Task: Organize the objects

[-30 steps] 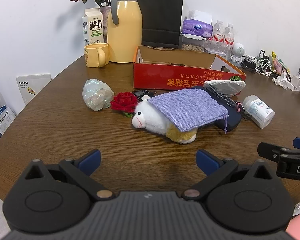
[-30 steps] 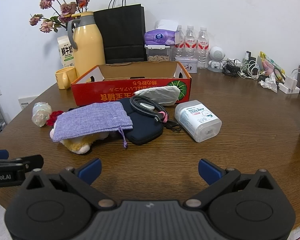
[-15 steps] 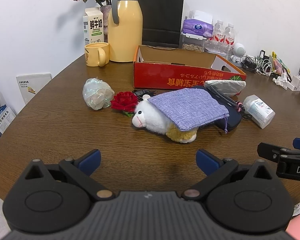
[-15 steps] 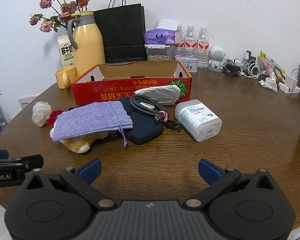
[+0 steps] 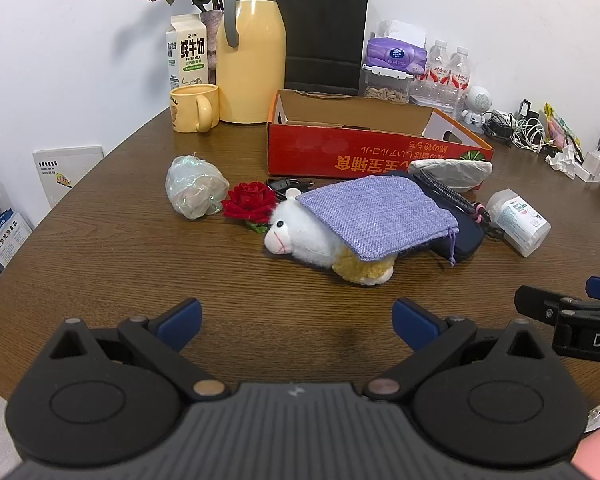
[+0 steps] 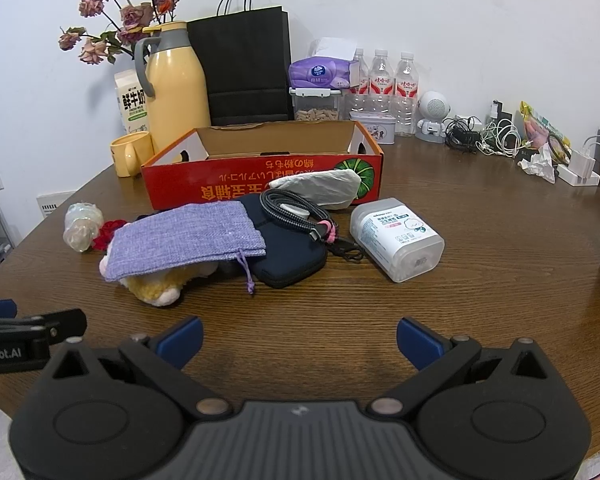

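- Left gripper (image 5: 296, 322) and right gripper (image 6: 298, 338): both spread, empty, low over the brown wooden surface (image 5: 120, 248).
- Lilac woven drawstring pouch (image 5: 374, 216) lies ahead of both, draped over the white plush toy (image 5: 300, 236); best pinched by its near edge and lifted clear toward the red cardboard box (image 5: 364, 152) beyond.

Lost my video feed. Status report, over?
Left gripper and right gripper both open, empty, above the table. Purple pouch draped over plush toy, red box behind. Nothing blocking.
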A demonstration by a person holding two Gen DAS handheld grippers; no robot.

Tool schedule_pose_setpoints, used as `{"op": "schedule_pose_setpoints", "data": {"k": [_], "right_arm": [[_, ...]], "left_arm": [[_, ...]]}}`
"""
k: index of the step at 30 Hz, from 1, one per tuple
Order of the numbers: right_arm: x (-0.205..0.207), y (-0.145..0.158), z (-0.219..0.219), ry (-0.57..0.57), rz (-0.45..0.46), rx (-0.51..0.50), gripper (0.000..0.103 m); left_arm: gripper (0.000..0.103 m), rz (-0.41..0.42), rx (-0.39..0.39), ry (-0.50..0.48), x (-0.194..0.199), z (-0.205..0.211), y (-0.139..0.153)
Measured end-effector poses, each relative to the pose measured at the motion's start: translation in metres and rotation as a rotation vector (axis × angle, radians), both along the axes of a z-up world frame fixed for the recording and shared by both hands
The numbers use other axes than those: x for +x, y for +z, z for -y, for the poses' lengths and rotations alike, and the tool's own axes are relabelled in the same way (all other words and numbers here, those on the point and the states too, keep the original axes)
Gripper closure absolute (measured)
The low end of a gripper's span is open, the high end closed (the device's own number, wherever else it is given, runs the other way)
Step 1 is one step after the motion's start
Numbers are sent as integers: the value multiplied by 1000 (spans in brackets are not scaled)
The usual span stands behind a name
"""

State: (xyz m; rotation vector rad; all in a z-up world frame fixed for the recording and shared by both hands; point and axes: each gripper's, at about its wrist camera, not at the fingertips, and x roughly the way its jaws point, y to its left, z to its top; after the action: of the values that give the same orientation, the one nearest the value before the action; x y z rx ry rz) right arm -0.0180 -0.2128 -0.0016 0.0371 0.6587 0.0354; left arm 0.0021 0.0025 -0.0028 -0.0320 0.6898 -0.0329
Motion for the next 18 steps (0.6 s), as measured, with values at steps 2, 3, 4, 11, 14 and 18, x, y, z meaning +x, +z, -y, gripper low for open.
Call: {"op": "schedule_pose_setpoints", "data": {"k": [2, 3, 4, 11, 14, 18], "right_arm": [[0, 0, 0, 0, 0, 0, 0], [0, 0, 0, 0, -1, 0, 0], [0, 0, 0, 0, 0, 0, 0], [0, -3, -2, -1, -1, -3, 0], [0, -5, -2, -1, -1, -3, 0], [0, -4, -2, 0, -1, -2, 0]], "left_arm": [[0, 0, 0, 0, 0, 0, 0], [0, 0, 0, -1, 0, 0, 0], [0, 0, 1, -1, 0, 0, 0], [0, 0, 0, -2, 0, 0, 0], [0, 0, 1, -1, 0, 0, 0], [0, 2, 1, -1, -1, -2, -2]]}}
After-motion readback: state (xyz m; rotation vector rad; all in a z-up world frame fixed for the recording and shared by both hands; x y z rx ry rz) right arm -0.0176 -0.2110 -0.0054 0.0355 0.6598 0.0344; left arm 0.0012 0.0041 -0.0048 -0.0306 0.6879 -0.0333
